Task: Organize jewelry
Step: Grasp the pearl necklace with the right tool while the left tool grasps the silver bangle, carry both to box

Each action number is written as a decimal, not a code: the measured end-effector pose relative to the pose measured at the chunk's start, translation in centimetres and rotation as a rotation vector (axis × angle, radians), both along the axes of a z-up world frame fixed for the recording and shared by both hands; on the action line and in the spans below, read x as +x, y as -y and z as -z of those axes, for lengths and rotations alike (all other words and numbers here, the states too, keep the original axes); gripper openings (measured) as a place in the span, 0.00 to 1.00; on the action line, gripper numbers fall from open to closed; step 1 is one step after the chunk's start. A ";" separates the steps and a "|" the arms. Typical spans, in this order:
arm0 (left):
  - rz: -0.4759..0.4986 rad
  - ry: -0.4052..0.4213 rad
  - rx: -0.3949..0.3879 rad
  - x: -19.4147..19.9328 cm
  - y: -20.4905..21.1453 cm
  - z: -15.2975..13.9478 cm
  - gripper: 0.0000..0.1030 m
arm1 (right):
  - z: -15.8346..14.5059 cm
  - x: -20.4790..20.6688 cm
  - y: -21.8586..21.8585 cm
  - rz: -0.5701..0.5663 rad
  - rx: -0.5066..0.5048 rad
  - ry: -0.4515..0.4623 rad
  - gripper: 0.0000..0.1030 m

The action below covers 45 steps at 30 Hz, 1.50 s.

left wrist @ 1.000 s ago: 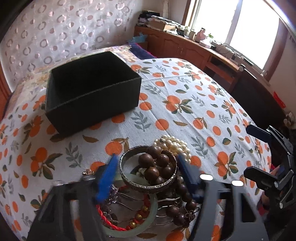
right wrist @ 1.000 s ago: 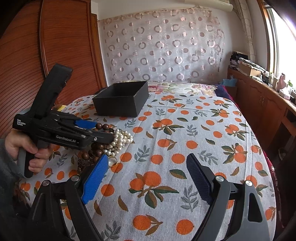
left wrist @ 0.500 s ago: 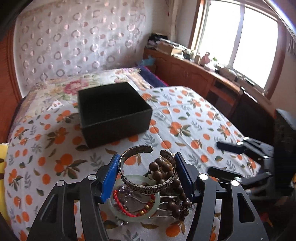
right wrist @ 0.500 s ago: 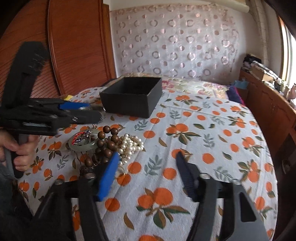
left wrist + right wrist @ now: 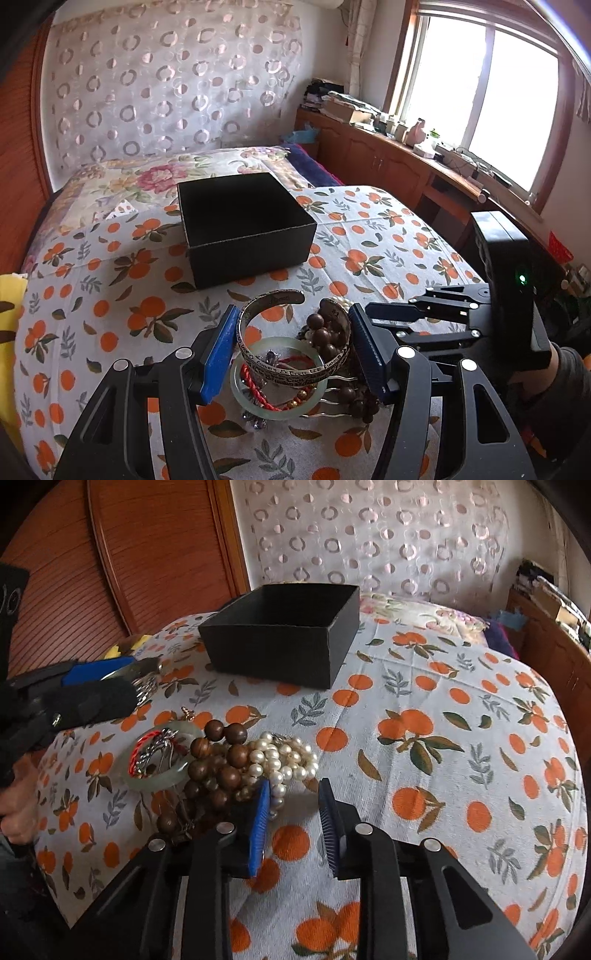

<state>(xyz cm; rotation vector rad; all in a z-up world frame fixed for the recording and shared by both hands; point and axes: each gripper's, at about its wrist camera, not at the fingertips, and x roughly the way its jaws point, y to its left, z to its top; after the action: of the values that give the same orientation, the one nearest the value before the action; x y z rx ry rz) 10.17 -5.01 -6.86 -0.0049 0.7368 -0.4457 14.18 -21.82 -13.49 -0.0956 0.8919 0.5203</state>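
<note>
The black box [image 5: 243, 225] shows only darkness inside; its floor cannot be made out. The left hand-held gripper [image 5: 107, 686] is blurred and cut off by the right-wrist picture's left edge

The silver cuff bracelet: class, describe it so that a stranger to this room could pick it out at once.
Start at the black box on the orange-print bedspread; nearer the camera lies a heap of jewelry. Above that heap, the silver cuff bracelet is clamped between the blue pads of the left tongs. It alone is an open metal band with engraved lettering; below it lie a plain green bangle and brown wooden beads.
</note>
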 end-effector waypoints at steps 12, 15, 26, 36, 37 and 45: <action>-0.022 0.004 -0.005 0.0 -0.8 0.0 0.56 | -2.5 -0.2 0.4 -0.019 0.026 0.065 0.08; -0.030 0.011 -0.006 0.0 -1.0 -0.2 0.56 | -4.3 -0.6 0.5 -0.024 0.023 0.117 0.08; -0.053 0.060 0.003 0.3 -1.6 -2.1 0.56 | -11.3 -0.3 1.5 -0.029 0.040 0.270 0.08; -0.072 0.095 0.010 1.9 -2.1 -3.8 0.56 | -16.6 0.6 1.7 -0.019 0.032 0.386 0.08; -0.074 0.096 0.013 2.3 -2.1 -3.9 0.56 | -17.2 0.9 1.7 -0.020 0.033 0.396 0.08; -0.089 0.077 0.046 6.1 -2.3 -3.5 0.56 | -20.7 3.3 1.4 -0.029 0.036 0.468 0.08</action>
<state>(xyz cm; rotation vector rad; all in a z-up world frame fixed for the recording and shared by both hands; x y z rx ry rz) 16.31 -2.76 -3.40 0.0229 0.6678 -0.3424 17.45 -23.22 7.21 -0.1895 0.4249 0.5131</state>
